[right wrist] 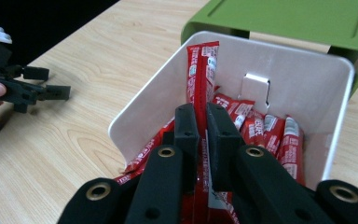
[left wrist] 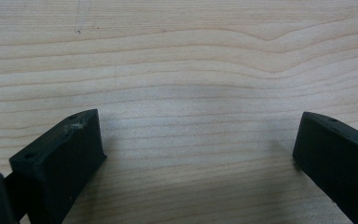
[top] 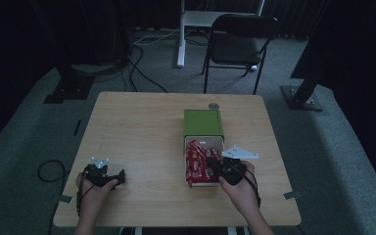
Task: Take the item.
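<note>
A white drawer (top: 218, 143) (right wrist: 144, 102) pulled out of a green box (top: 203, 122) (right wrist: 284, 18) holds several red snack packets (top: 198, 164) (right wrist: 265, 130). My right gripper (top: 215, 165) (right wrist: 202, 123) is shut on one red packet (right wrist: 202, 70), which stands up out of the drawer between the black pads. My left gripper (top: 121, 176) (left wrist: 196, 140) rests low over bare wood at the table's front left, jaws wide apart with nothing between them. That left gripper (right wrist: 51, 84) also appears in the right gripper view, at the far left.
The wooden table (top: 142, 127) has bare room at left and centre. A small round disc (top: 214, 105) lies behind the green box. A black chair (top: 240, 41) and floor cables (top: 137, 68) are beyond the far edge.
</note>
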Available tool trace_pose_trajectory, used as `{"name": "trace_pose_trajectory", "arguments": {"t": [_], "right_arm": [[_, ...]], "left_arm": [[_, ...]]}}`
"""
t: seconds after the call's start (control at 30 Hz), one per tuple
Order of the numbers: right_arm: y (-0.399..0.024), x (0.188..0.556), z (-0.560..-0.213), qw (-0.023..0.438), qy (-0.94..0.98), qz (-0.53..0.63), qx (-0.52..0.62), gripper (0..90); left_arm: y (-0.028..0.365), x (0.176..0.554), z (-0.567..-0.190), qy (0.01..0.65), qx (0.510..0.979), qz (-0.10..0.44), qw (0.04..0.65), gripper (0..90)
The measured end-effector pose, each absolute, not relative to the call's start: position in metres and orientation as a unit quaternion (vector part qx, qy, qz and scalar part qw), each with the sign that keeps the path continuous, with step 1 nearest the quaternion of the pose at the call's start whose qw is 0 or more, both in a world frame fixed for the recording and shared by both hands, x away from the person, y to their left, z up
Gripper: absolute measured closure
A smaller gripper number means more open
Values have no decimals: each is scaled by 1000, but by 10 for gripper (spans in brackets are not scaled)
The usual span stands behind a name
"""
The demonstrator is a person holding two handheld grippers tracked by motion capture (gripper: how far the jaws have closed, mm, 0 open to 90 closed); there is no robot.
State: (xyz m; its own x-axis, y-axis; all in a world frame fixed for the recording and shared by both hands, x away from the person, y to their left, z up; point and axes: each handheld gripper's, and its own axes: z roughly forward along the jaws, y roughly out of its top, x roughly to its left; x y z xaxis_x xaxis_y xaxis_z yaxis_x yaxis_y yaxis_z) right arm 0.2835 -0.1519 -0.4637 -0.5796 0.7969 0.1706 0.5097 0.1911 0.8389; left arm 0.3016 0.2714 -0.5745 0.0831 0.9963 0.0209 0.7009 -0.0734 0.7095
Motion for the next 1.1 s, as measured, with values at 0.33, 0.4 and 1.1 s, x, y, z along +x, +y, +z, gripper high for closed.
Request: {"name": "trace_pose_trajectory", "arguments": {"t": [0.33, 0.4, 1.1], "right_arm": [[-158, 285, -449, 161, 742, 488, 431, 842], [-161, 287, -448, 165, 739, 488, 434, 842], [-208, 302, -440, 209, 699, 490, 477, 842]], "left_arm": [[271, 302, -575, 622, 682, 267, 276, 25], [271, 302, -575, 622, 682, 268, 276, 25], [271, 302, -575, 622, 682, 267, 276, 25]]}}
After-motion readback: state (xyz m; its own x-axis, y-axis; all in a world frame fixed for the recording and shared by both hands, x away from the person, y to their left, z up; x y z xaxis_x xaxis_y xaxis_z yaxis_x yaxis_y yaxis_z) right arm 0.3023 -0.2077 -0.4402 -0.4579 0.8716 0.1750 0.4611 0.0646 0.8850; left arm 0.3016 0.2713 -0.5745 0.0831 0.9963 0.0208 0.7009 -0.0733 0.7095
